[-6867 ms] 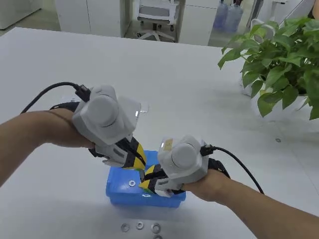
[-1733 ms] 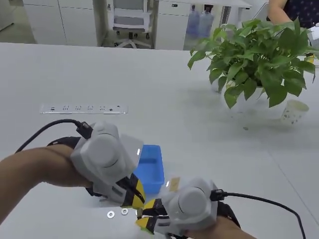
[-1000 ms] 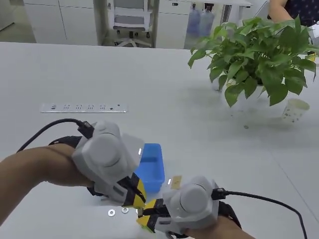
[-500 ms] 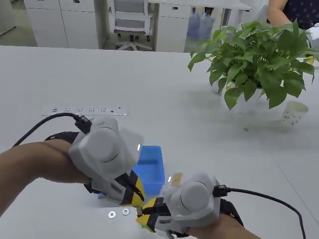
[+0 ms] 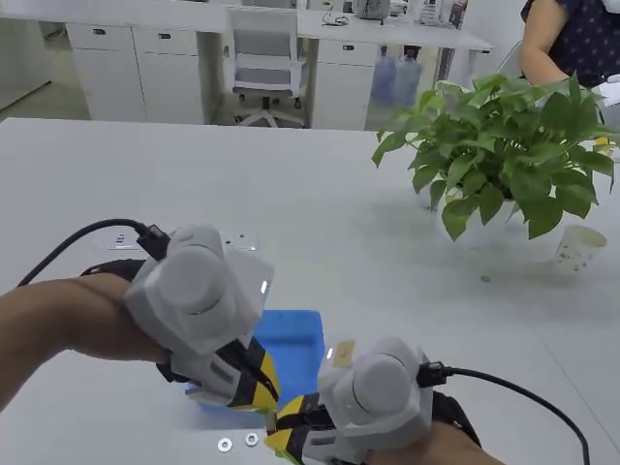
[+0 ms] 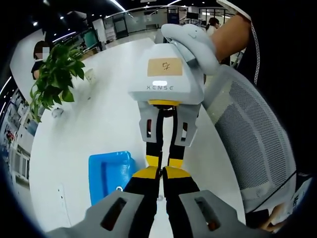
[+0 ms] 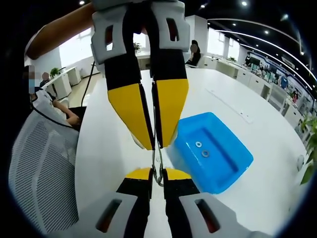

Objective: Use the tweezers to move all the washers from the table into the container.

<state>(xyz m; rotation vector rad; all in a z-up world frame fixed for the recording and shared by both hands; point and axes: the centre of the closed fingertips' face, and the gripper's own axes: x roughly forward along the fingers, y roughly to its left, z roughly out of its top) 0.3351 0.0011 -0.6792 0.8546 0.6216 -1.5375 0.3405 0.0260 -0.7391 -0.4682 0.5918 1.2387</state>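
Off the blue plastic container [image 5: 295, 337] and at its near side now, the left hand-held gripper [image 6: 159, 174] pinches the thin metal tweezers [image 7: 157, 163], jaws nearly together. Two small metal washers [image 5: 225, 445] lie on the white worktop [image 5: 339, 213] by its tip, two more washers [image 7: 198, 144] inside the container. The right hand-held gripper [image 7: 157, 177] clamps the tweezers' other end.

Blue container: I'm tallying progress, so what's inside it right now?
Two washers lie on the floor of the container, close together. The left tool covers one corner, so anything there is hidden.
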